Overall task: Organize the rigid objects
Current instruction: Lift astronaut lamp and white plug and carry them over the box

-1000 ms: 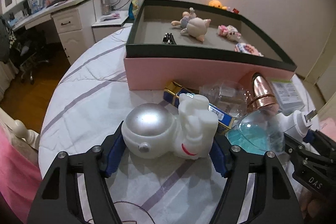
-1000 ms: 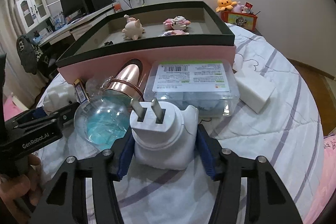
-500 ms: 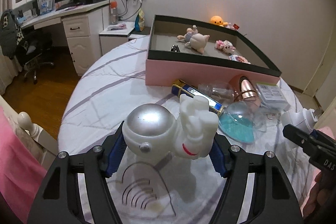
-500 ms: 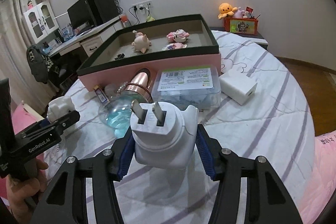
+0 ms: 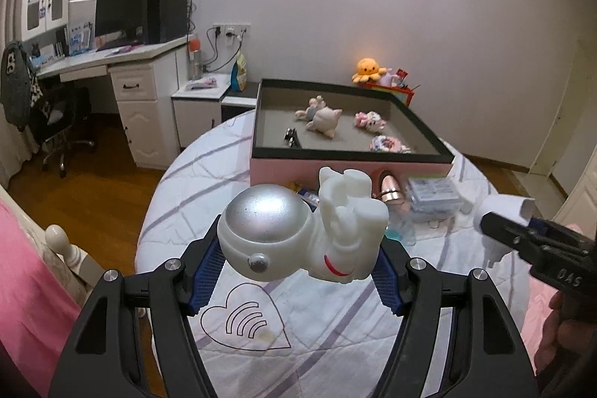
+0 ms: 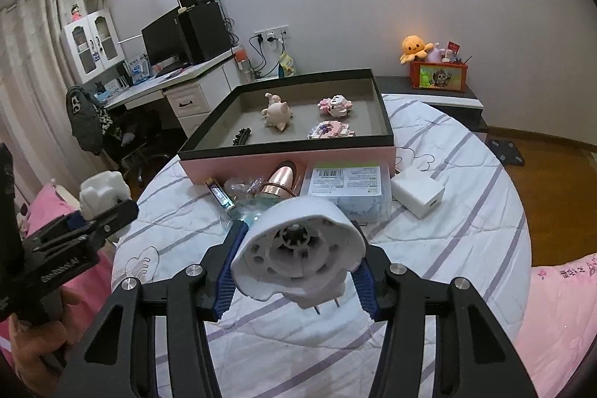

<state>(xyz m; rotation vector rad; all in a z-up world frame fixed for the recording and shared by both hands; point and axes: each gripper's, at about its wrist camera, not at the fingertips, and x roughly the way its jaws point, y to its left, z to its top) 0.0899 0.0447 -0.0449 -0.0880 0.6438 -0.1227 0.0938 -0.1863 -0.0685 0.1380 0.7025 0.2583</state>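
Jaws of left gripper (image 5: 300, 273) clamp astronaut figurine (image 5: 298, 234) (airborne); right gripper (image 6: 296, 276) pinches plug adapter (image 6: 298, 258).

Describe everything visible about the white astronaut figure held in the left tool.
The astronaut figure is glossy white plastic by its look, with a rounded silver visor dome, a small grey stud at the helmet's side, a blocky backpack and a red curved stripe on the body. It lies tilted sideways, lifted above the quilted bedspread, clamped between the blue pads of the left tool. Only the pads touch it. The right wrist view shows its blocky back.
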